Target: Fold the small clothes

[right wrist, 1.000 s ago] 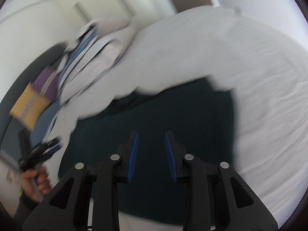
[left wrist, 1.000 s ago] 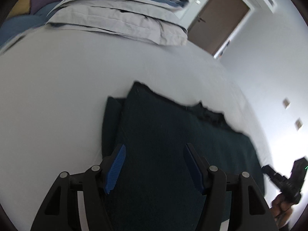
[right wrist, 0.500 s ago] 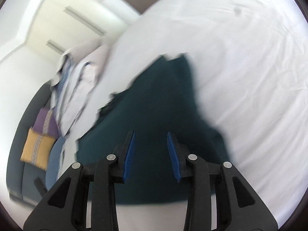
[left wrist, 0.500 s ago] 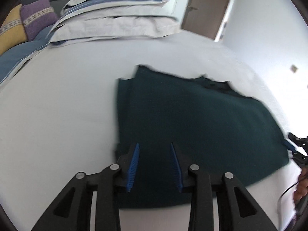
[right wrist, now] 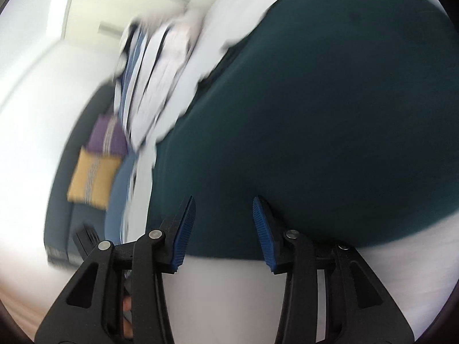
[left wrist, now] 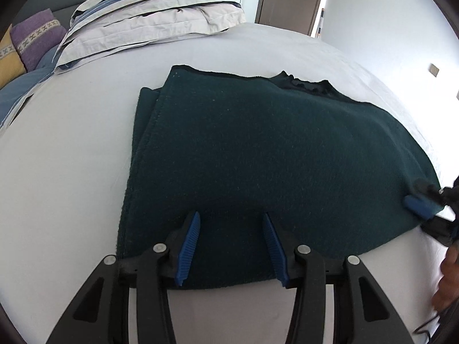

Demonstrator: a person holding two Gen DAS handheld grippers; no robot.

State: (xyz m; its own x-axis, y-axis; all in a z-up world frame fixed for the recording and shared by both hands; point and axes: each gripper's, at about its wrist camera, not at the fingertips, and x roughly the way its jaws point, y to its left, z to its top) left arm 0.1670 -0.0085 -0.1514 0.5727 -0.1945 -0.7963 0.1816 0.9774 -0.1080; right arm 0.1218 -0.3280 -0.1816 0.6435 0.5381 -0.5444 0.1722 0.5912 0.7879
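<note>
One dark green garment (left wrist: 272, 154) flat on the white bed (left wrist: 66, 149); two grippers at its near hem.

I count one garment, one stack of folded bedding (left wrist: 149, 20) at 11 o'clock, two cushions: purple (left wrist: 37, 37) and yellow (left wrist: 10, 63). My left gripper (left wrist: 231, 243) has its jaws spread wide, straddling the near hem, gripping nothing. My right gripper (right wrist: 223, 229) is likewise wide open at the hem; its view is blurred. Garment's long axis runs 9 to 3 o'clock, collar edge toward 12.
</note>
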